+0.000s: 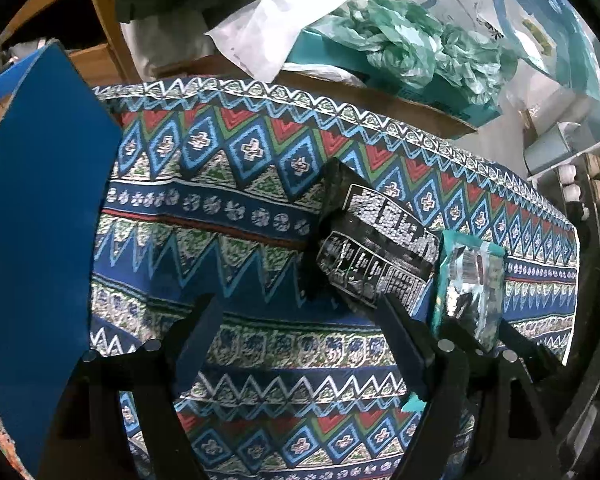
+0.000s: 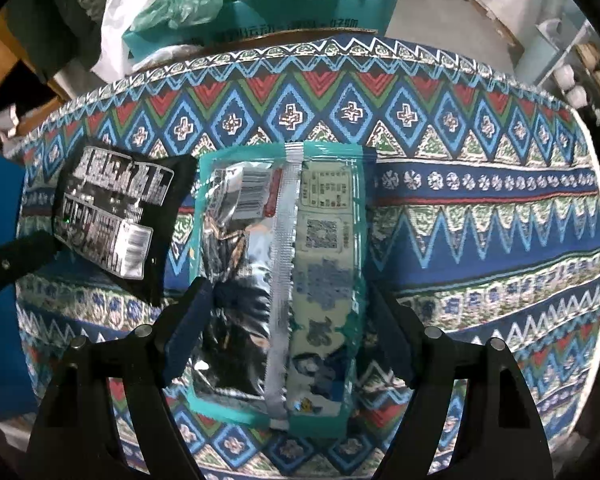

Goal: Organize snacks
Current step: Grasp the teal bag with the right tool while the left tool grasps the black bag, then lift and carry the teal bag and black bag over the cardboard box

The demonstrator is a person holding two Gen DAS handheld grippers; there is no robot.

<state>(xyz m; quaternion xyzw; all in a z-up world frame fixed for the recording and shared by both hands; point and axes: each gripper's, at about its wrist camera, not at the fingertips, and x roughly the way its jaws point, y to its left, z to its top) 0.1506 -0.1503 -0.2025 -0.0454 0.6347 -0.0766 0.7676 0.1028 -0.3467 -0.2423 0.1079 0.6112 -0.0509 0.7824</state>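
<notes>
A teal and silver snack packet [image 2: 284, 280] lies back side up between the fingers of my right gripper [image 2: 288, 316], which close on its two long edges. A black snack packet [image 2: 112, 216] lies to its left on the patterned tablecloth [image 2: 480, 220]. In the left wrist view the black packet [image 1: 372, 248] lies ahead and right of my left gripper [image 1: 300, 320], which is open and empty over the cloth. The teal packet [image 1: 472, 292] stands on edge in the right gripper's fingers [image 1: 460, 340] at the right.
A blue panel [image 1: 40, 240] stands at the left of the table. Behind the far edge lie a cardboard box [image 1: 400, 100], a teal box [image 2: 300, 20], and white and green plastic bags [image 1: 400, 40]. A shelf with small jars [image 1: 572, 184] is at the right.
</notes>
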